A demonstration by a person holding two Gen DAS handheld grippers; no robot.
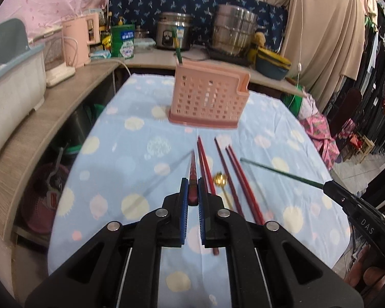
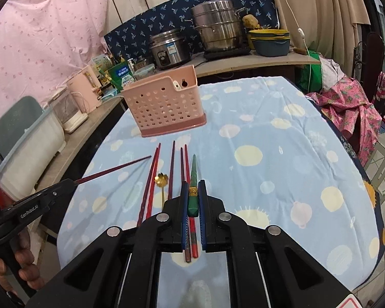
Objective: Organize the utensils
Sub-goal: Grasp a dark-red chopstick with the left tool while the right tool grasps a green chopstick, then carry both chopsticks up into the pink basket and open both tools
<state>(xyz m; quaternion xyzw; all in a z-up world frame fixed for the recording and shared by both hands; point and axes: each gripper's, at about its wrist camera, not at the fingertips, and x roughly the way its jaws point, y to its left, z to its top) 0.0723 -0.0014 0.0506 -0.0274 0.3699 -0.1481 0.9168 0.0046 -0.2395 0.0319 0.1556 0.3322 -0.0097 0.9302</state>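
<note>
Left gripper [image 1: 193, 195] clamped tight on a red chopstick [image 1: 192, 169], lifted clear of the cloth. Right gripper [image 2: 193, 197] likewise closed on a green chopstick [image 2: 193, 172], also raised. Between them, on the counter [image 2: 269, 154]: loose red chopsticks [image 2: 172, 169] and a gold spoon [image 2: 161, 179]. Beyond, pink holder [image 1: 208, 95], upright. Step judged: carry stage. Next: tip each stick upright and lower into the holder.
</note>
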